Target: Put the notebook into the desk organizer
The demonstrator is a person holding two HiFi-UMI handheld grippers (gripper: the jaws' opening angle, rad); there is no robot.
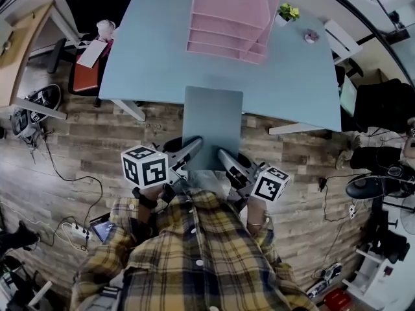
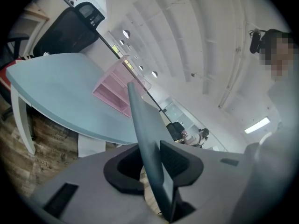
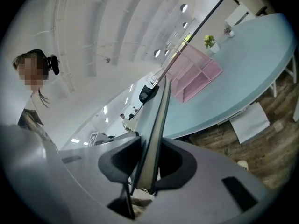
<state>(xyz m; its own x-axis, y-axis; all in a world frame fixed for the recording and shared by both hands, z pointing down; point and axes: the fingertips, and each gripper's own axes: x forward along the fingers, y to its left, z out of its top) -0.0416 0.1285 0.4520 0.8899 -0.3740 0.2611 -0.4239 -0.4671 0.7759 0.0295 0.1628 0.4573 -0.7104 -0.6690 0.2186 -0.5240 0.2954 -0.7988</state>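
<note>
A grey-blue notebook (image 1: 213, 126) hangs in the air just before the near edge of the pale blue table (image 1: 149, 63). My left gripper (image 1: 193, 149) is shut on its near left corner and my right gripper (image 1: 224, 155) is shut on its near right corner. In the left gripper view the notebook (image 2: 148, 139) stands edge-on between the jaws; the right gripper view shows the notebook (image 3: 154, 134) the same way. The pink desk organizer (image 1: 230, 18) stands at the table's far side, straight ahead, and shows as the organizer (image 2: 114, 90) and the organizer (image 3: 196, 73) in the gripper views.
A small potted plant (image 1: 287, 11) and a little pink object (image 1: 312, 36) sit right of the organizer. A red chair (image 1: 87, 70) with papers stands left of the table. Cables and a power strip (image 1: 78, 232) lie on the wooden floor.
</note>
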